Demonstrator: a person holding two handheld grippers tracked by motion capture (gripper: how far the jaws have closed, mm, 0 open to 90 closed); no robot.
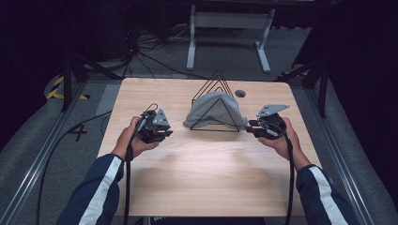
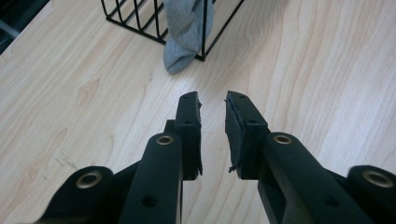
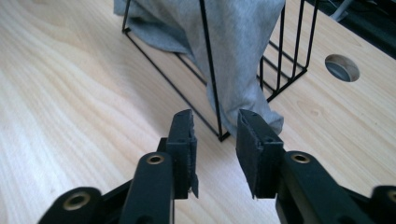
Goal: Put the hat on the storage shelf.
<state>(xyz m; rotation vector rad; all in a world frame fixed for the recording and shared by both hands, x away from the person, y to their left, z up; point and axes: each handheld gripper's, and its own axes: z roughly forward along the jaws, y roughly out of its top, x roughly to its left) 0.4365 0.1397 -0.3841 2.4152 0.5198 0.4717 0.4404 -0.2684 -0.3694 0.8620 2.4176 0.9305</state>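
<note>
Wooden table [image 1: 202, 159]: grey cloth [image 1: 213, 108] on wire rack [image 1: 217, 84] between empty, narrowly parted hand-held grippers.

A lab: bare wooden table [image 1: 202, 159], floor rails [image 1: 33, 168], loose cables [image 1: 150, 51], dark surround

a light wooden table [image 1: 197, 164] bears a black wire rack [image 1: 215, 105] draped with grey cloth [image 1: 211, 110]

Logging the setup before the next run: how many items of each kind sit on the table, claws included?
Grey cloth: 1
Black wire rack: 1
Handheld claws, left claw and right claw: 2
Total: 4
</note>
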